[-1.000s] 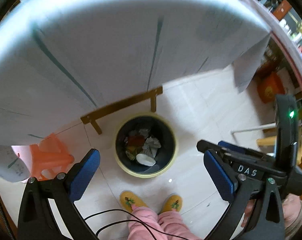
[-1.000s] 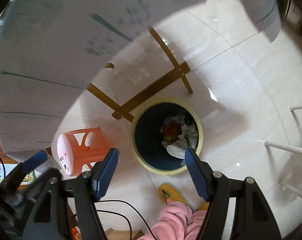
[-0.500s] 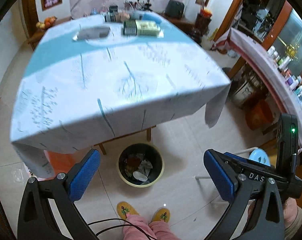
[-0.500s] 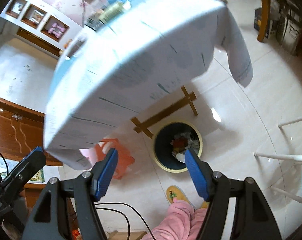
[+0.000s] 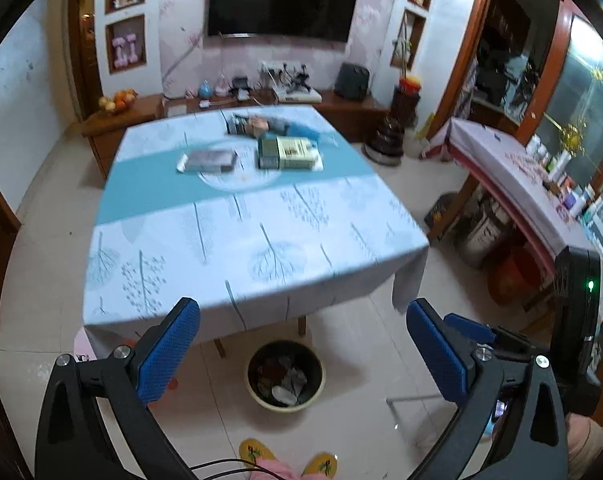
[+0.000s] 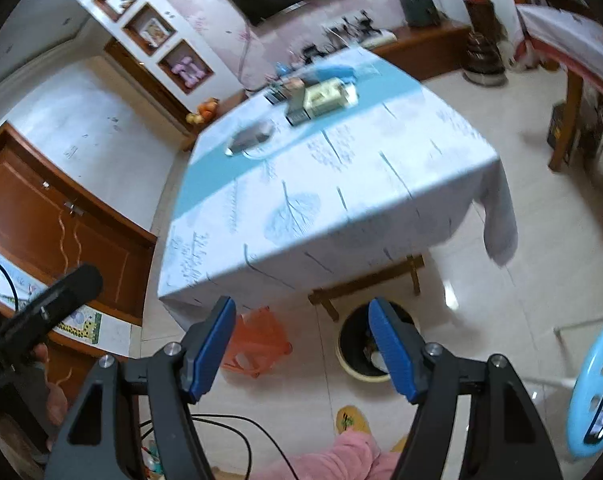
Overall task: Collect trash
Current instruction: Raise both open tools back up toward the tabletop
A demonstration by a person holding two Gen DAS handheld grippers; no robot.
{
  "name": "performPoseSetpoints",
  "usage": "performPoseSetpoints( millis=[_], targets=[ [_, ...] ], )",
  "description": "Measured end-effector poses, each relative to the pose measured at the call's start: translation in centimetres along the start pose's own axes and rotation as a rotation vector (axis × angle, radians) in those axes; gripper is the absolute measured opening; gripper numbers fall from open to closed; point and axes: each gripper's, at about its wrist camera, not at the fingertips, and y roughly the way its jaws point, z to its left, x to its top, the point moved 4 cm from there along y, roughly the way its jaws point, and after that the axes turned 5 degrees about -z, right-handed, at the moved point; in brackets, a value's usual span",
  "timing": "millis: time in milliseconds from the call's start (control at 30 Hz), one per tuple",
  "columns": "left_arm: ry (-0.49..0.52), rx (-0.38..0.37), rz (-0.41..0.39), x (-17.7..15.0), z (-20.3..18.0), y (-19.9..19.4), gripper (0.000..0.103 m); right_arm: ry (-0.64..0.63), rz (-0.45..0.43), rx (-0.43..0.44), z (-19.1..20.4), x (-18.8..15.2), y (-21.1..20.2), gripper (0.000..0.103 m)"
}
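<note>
Now I hold both claws, left (image 5: pixel 301 350) and right (image 6: pixel 301 346), spread and empty; remaining trash (image 5: pixel 207 161) lies far across the bench (image 5: pixel 241 240), probably light, crushable packaging—pinch its near edge.

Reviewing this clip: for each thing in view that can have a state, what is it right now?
left gripper: open, empty
right gripper: open, empty
trash bin: upright on the floor, uncovered, trash inside
television: screen dark
orange stool: tipped over by the table
tablecloth: spread, corner hanging
</note>
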Motion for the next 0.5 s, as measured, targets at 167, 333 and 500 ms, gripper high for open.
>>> performPoseSetpoints(
  millis=[167,333,500],
  targets=[
    [-0.009,0.039,-0.041,2.5,0.6,-1.4,0.102,-0.052,-0.038,0.015,1.1,2.0,-1.2,0.069],
    [0.024,0.079,-0.03,4.8,1.7,-0.2,0.102,-0.075,-0.066,0.025,1.4,4.8,-1.1,0.069],
    [0.093,0.115,0.005,7.7,3.9,3.2,0.102,-0.075,-0.087,0.014,1.4,7.2,0.0,0.069]
  ],
)
